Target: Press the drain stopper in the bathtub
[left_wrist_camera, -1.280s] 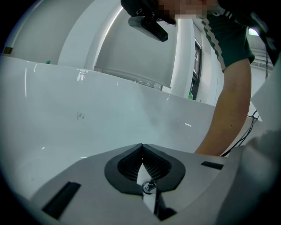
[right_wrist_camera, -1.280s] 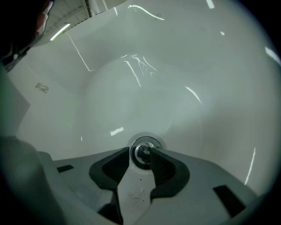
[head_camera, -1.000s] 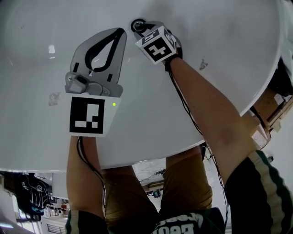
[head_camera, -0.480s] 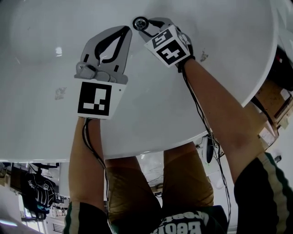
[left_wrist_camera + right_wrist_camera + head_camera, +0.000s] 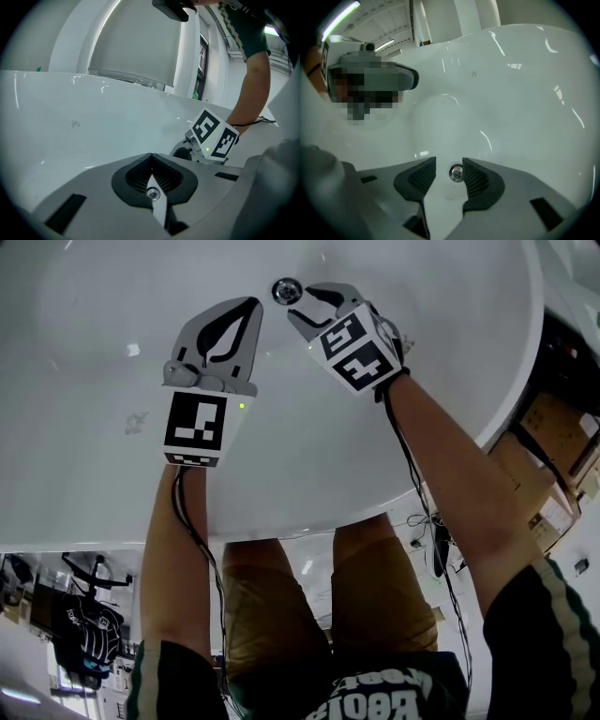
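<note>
Lifted since a second ago, the right gripper (image 5: 310, 306) no longer covers the drain stopper (image 5: 286, 291), which now shows in full just past its tips. Its jaws have just been opening further and stand wide, with nothing pressed between the pads. Nearest the camera are the person's tan trousers (image 5: 281, 615) and dark green shirt (image 5: 375, 699), close against the near rim of the white bathtub (image 5: 84, 474). Off the tub's right edge sit some cardboard boxes (image 5: 553, 451). Both bare forearms reach over the near rim, and a black cable (image 5: 192, 531) trails along each. Further in, the left gripper (image 5: 251, 306) is over the tub's floor, to the left of the right gripper and slightly apart from it. Its jaws are closed tip to tip on nothing, leaving only a leaf-shaped gap behind the tips. Its own view shows the right gripper's marker cube (image 5: 215, 137) off to the right against the tub's pale wall. Farthest in lies the stopper, a small round chrome disc on the tub's floor. It is well in from the near rim and a little to the right of the left gripper's tips. In the right gripper view the stopper (image 5: 456, 173) appears in the gap between the two ribbed pads, beyond them and touching neither.
</note>
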The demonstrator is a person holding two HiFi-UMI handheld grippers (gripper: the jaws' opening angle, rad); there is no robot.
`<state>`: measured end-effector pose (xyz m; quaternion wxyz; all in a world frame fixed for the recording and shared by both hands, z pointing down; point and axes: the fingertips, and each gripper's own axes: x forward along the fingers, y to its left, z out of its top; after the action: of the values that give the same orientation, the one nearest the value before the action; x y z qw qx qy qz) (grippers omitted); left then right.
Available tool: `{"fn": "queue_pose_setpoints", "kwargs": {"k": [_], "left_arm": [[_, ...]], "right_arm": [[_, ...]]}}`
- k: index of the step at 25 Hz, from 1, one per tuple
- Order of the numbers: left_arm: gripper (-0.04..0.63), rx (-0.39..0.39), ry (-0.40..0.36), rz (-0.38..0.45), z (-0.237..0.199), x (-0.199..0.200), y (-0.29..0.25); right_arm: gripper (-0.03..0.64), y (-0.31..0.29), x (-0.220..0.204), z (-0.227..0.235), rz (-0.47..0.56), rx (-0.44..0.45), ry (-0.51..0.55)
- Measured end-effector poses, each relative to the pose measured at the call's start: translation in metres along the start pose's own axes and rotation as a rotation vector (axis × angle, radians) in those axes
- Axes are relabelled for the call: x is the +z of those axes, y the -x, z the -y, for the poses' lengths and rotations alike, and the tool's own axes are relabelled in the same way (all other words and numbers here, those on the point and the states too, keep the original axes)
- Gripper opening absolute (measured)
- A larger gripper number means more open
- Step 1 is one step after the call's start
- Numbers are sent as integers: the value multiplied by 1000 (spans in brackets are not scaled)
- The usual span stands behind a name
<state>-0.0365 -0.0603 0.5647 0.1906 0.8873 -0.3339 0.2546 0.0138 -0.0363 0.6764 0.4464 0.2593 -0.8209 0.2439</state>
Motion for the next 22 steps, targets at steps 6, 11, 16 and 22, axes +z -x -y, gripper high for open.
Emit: {"fn": "queue_pose_setpoints", "kwargs": {"k": [6, 11, 16, 22], "left_arm": [[9, -17, -31, -8, 10, 14, 6], [9, -24, -40, 0, 19, 27, 9], [9, -36, -36, 6, 24, 36, 9], [9, -29, -32, 4, 28, 36, 9]], "right_arm": [[183, 31, 8, -9, 34, -17, 20], [183, 61, 19, -16, 90, -32, -7], [183, 86, 31, -23, 128, -42, 0], [183, 108, 38, -18, 165, -67, -24]]}}
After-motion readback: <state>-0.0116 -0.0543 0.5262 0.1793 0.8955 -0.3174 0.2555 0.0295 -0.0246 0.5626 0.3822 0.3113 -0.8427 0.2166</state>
